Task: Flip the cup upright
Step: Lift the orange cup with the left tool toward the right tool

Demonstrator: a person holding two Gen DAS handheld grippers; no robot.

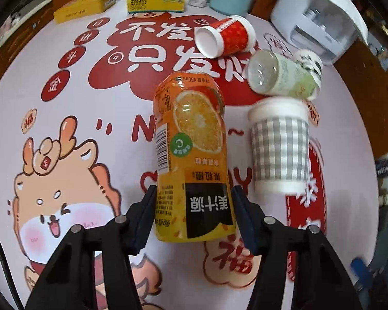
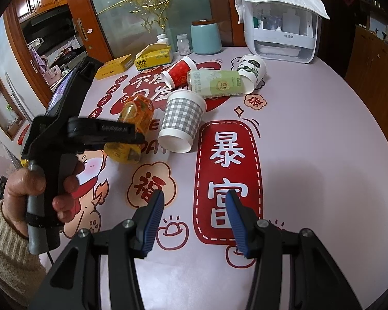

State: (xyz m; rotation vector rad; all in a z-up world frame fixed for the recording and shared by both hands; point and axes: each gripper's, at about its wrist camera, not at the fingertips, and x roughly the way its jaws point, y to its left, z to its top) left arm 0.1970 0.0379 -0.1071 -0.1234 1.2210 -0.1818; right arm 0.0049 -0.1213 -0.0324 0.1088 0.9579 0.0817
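An orange juice bottle lies on its side on the table, also in the right wrist view. My left gripper has a finger on each side of its lower body, touching or nearly touching it. A grey checked paper cup lies on its side beside it, open mouth toward the right gripper. A red cup, a green-labelled clear bottle and a white cup with leaf print lie behind. My right gripper is open and empty over the tablecloth.
Yellow boxes, a small glass jar, a teal canister and a white dispenser with a cloth on it stand at the table's far edge. The round table has a printed cloth.
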